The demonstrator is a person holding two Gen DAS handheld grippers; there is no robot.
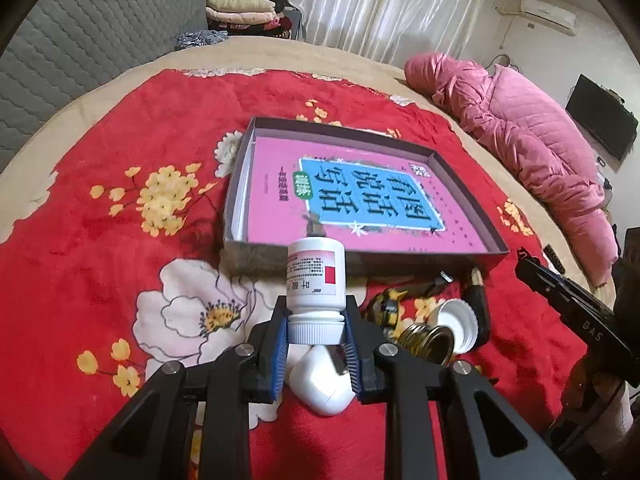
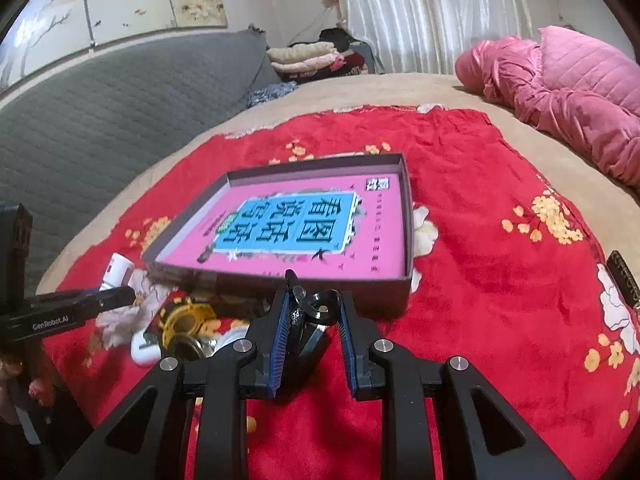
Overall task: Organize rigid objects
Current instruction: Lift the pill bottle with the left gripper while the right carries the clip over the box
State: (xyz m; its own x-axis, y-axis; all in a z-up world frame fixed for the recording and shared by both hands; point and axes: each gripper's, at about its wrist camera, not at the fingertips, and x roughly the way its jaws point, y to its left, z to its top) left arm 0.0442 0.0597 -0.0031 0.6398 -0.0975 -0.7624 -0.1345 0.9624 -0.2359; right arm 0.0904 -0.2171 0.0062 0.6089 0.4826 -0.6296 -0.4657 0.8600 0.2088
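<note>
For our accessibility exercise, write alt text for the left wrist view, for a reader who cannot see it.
The left gripper grips a white pill bottle by its cap above a red floral blanket. Beyond lies a shallow open box holding a pink book; a metal lid and small dark items lie to the right.

Each camera rides on its own handheld gripper and looks forward and steeply down along the two black fingers, close above a red floral blanket (image 1: 100,240) spread over a bed. The left wrist view faces the shallow box (image 1: 460,178) with the pink book from its near left corner, while the right wrist view meets the same box (image 2: 408,216) from further right. Both share the box, the white curtain (image 1: 380,12) and the pink jacket (image 1: 520,128), and each catches the other gripper at its edge.
</note>
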